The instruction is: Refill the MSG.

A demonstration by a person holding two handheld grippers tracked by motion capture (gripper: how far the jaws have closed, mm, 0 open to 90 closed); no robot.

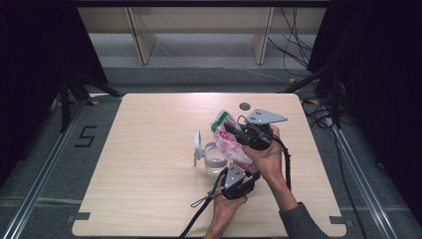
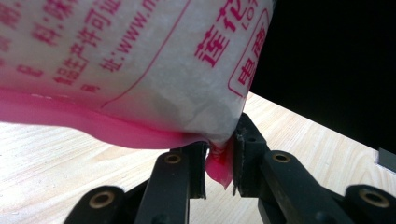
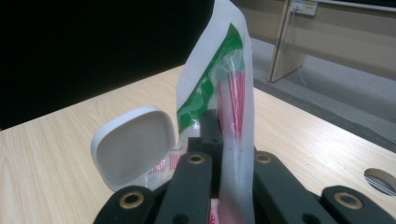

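Counted on one wooden table [image 1: 149, 189]: one plastic bag [image 1: 230, 139] printed in pink and green, one clear container [image 1: 215, 160], one white lid [image 1: 198, 144] standing open at its side. Two hand-held grippers, the left gripper [image 1: 238, 175] and the right gripper [image 1: 234, 130], two black jaws apiece. Two hands, one per gripper. One round hole [image 1: 244, 106] near the table's far edge.

Even overhead light brightens the table [image 1: 149, 149]; dark surroundings, close bag [image 2: 140, 70] print slightly blurred.

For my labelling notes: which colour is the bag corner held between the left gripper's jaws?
Pink, clearest in the left gripper view: bag corner.
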